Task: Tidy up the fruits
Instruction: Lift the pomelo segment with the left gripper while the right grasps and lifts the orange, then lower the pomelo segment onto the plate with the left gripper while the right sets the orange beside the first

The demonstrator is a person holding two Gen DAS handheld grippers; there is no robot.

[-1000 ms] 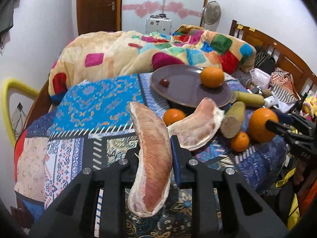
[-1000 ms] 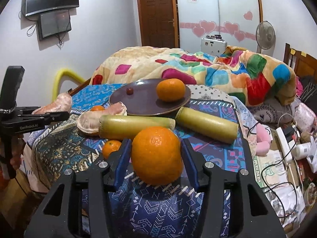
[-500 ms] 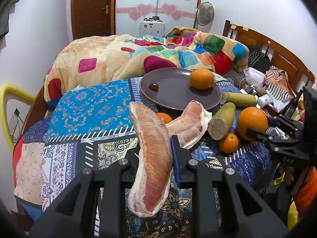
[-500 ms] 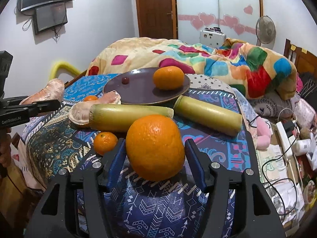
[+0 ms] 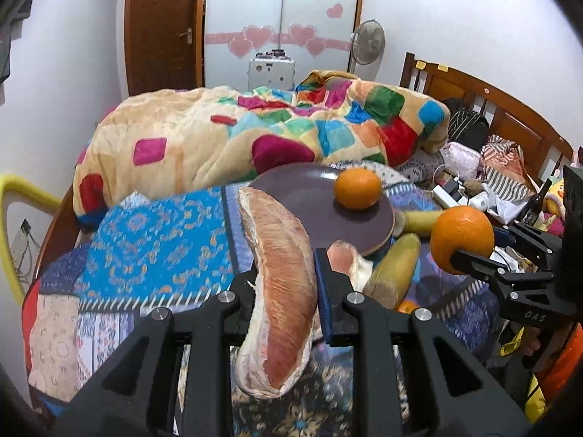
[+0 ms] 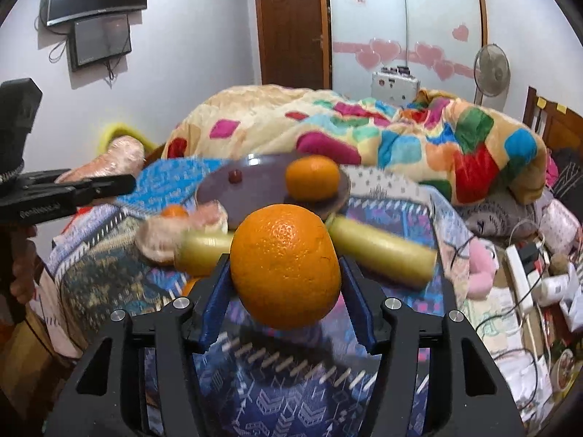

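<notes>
Two fruits are up in the air right now — one in each tool. Your left tool (image 5: 284,276) is closed on the pomelo piece (image 5: 280,284), squeezing it near the middle, with one end poking out ahead of the tool and the other hanging down near you. That piece looks soft and a bit floppy, so a gentle hold across the thick middle is best; a hard squeeze could squash it.

Your right tool (image 6: 286,291) is closed on the big orange (image 6: 286,266), gripping it on both round sides. It looks firm, but round and smooth, so it could roll once you let go.

Straight ahead of both tools sits the brown plate (image 6: 255,185) on the bed, with a smaller orange (image 6: 312,176) already on it.
</notes>
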